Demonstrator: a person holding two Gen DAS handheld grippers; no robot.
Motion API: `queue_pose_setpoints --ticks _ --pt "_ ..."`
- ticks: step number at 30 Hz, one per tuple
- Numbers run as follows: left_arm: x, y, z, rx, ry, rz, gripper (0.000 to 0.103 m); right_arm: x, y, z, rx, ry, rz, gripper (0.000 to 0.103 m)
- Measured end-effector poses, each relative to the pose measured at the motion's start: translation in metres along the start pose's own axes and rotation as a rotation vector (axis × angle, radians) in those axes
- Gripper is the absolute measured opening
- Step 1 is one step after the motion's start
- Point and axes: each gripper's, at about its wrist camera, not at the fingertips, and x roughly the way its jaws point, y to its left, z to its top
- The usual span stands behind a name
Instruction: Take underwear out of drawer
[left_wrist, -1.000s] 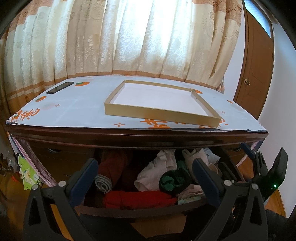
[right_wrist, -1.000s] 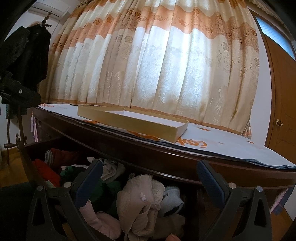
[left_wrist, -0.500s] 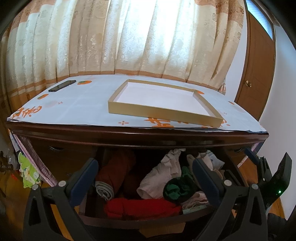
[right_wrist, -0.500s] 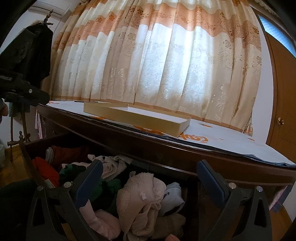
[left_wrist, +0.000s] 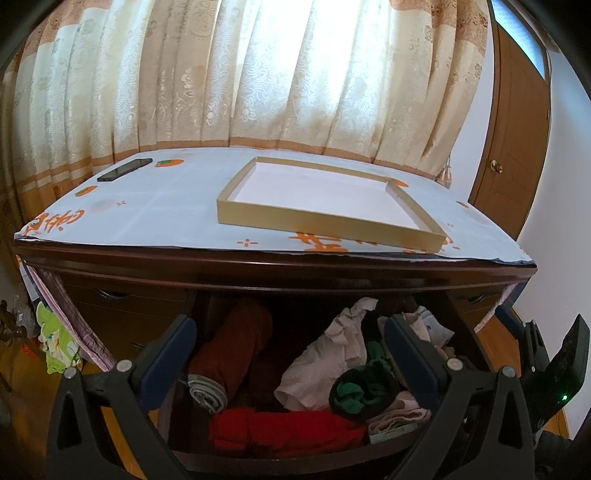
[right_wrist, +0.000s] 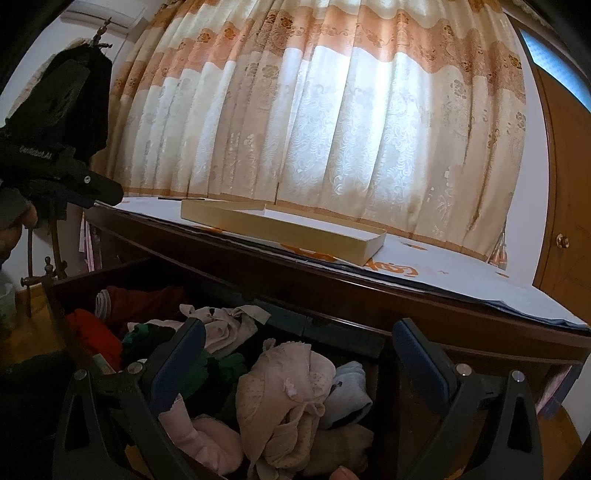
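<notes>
The dark wooden drawer (left_wrist: 280, 456) stands pulled out, full of rolled and crumpled clothes: a red roll (left_wrist: 280, 426), a dark red roll (left_wrist: 229, 347), a pale crumpled piece (left_wrist: 325, 365) and a green piece (left_wrist: 364, 393). My left gripper (left_wrist: 290, 341) is open and empty above the drawer's middle. In the right wrist view a beige lacy piece of underwear (right_wrist: 288, 391) lies between the fingers of my right gripper (right_wrist: 299, 347), which is open and empty above it. The right gripper also shows in the left wrist view (left_wrist: 546, 354).
A shallow gold-rimmed tray (left_wrist: 325, 221) lies on the dresser top (left_wrist: 155, 218), on a white cloth with orange print. A dark phone (left_wrist: 123, 170) lies at its back left. Curtains hang behind; a wooden door (left_wrist: 517, 147) stands at the right.
The drawer has slid further out, showing more clothes. Both grippers have risen and drawn back a little; both stay open.
</notes>
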Motion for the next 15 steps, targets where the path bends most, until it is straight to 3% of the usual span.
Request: queue_pose_setpoints --ticks 15 --pt "-0.0005 -0.0002 -0.0013 -0.013 -0.001 -0.031 0.103 0.0024 0.0003 0.0032 -0.012 0.064 0.007 0.102"
